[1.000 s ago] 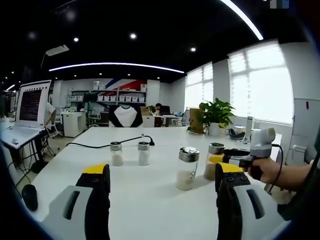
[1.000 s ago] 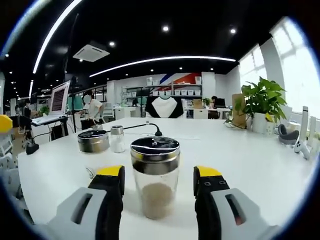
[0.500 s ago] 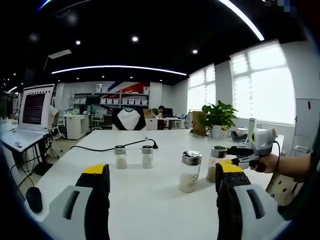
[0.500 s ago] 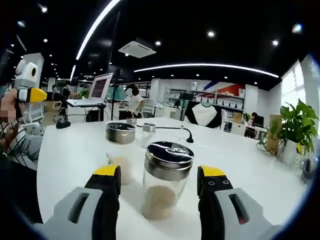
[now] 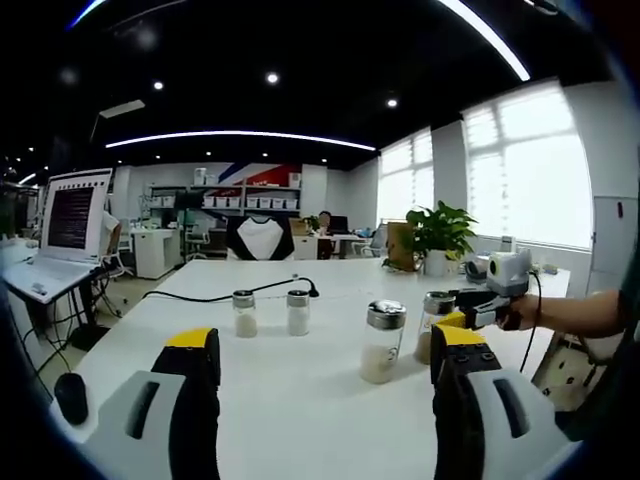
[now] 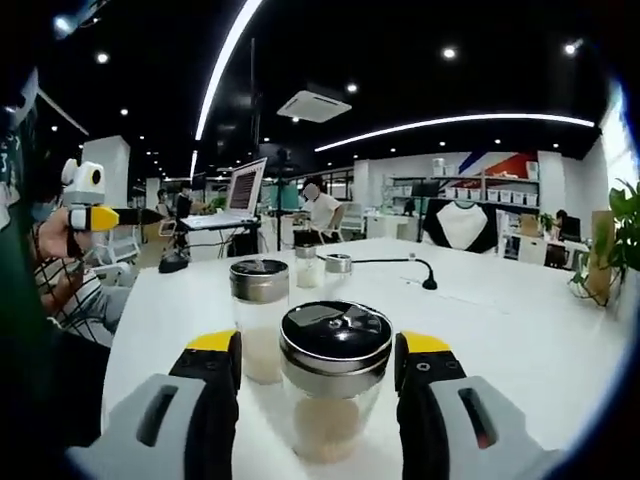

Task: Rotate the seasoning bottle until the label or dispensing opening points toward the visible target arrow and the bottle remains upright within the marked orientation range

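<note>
The white table (image 5: 300, 390) is the landmark, wide and bare at its near end. On it, in the right gripper view, the seasoning bottle (image 6: 333, 385) stands upright, its long axis straight up from the tabletop, glass body with pale powder low inside and a shiny metal lid on top. It sits squarely between the yellow-tipped jaws of the right gripper (image 6: 320, 350), which stand spread on either side of the lid; whether the pads touch the glass cannot be told from here, so call it bracketed rather than pinched. Just behind it on the table, toward the left, stands a second jar (image 6: 259, 320) with a metal cap, and farther back a pair of small shakers (image 6: 322, 268).

In the left gripper view the left gripper (image 5: 325, 350) hangs over the near table edge, jaws spread wide and holding nothing, well apart from every jar. The right gripper is clearly the nearer one.

No target arrow can be made out on the table. My read: the turn belongs to the right gripper, twisting about that vertical axis without tipping.
</note>
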Available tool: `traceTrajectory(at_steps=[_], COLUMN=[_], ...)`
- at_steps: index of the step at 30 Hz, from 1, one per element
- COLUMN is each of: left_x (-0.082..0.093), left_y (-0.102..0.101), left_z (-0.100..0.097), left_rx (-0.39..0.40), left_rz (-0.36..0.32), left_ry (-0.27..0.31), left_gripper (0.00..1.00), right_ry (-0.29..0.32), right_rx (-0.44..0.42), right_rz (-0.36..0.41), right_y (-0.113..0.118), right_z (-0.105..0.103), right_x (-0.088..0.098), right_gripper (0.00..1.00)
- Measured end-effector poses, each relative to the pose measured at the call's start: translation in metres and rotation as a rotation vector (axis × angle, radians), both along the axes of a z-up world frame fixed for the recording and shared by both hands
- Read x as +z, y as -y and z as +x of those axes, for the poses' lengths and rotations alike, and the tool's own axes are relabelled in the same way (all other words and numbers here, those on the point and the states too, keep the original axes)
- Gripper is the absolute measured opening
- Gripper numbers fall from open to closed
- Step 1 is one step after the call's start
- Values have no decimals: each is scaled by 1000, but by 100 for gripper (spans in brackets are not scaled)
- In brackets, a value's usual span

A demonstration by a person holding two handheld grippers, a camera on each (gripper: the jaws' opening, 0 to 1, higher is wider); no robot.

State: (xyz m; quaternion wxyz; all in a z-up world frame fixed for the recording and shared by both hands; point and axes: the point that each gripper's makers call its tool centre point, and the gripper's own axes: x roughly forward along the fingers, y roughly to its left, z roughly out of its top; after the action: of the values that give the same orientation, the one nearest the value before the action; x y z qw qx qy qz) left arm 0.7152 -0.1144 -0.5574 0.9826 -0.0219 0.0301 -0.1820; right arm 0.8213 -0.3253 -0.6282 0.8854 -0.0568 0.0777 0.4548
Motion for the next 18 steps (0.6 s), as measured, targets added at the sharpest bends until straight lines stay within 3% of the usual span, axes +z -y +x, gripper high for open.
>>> traceTrajectory(at_steps=[3,5,13,18], left_x=[0,-1,-2,-3], left_y=[-1,-2,-10,-9], left_z=[0,-1,-1,-1], left_rx=[2,3,18,15], left_rz=[3,1,6,6], left_ry=[1,-3,2,2], left_gripper=[91,91,91,91], right_ry=[-19,-63,-74,-68], right_rx=[24,49,77,97], right_rz=[4,82,64,55], right_y=[0,-1,-2,-3], right_z=[2,2,0,-1], right_x=[-3,0,-4,-3], right_gripper=[59,54,44,43])
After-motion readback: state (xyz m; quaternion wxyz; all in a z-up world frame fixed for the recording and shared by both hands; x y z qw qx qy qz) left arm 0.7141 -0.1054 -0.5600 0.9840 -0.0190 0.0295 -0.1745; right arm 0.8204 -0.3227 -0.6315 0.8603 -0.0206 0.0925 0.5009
